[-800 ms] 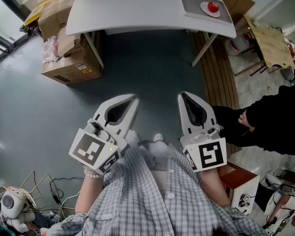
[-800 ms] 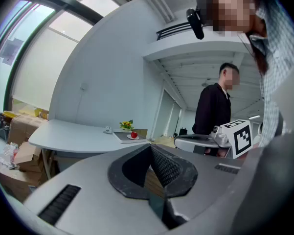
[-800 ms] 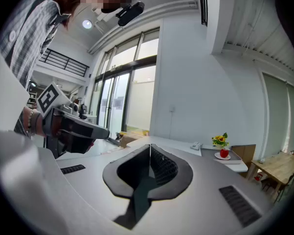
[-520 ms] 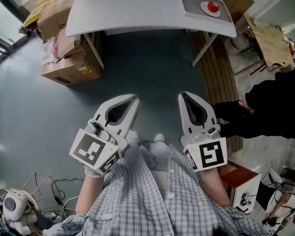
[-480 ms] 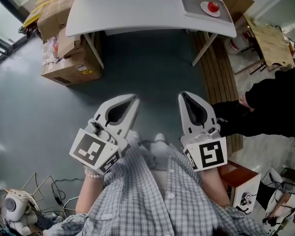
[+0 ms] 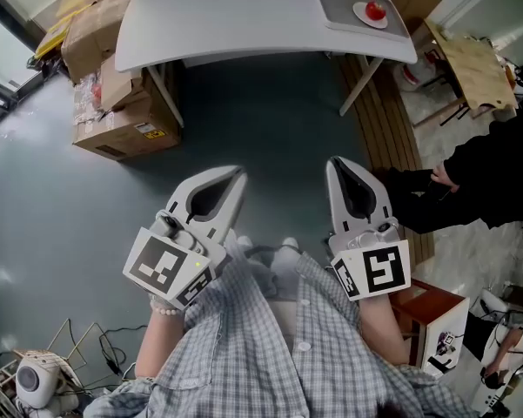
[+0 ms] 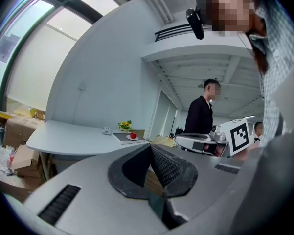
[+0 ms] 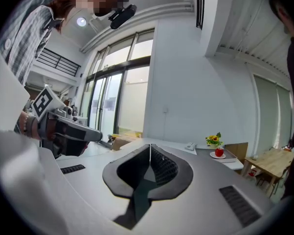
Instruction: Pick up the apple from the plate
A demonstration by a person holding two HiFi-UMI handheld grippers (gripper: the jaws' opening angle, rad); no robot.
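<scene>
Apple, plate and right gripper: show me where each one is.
apple (image 6: 376, 9), head view, middle of the red fruit
plate (image 6: 358, 13), head view, its bare left rim
right gripper (image 6: 337, 162), head view, where its shut tips meet

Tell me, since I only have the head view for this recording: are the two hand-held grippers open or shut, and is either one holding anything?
Observer: The left gripper view shows the left hand-held gripper with its jaws together at the tips and nothing between them.
Operator: And the right one?
Observer: The right gripper view shows the same: the right hand-held gripper is shut and empty.
Operator: Is the apple untouched?
Observer: Yes. From the side, that view shows the apple sitting on its plate, far ahead of the jaws, with yellow flowers behind it.
</scene>
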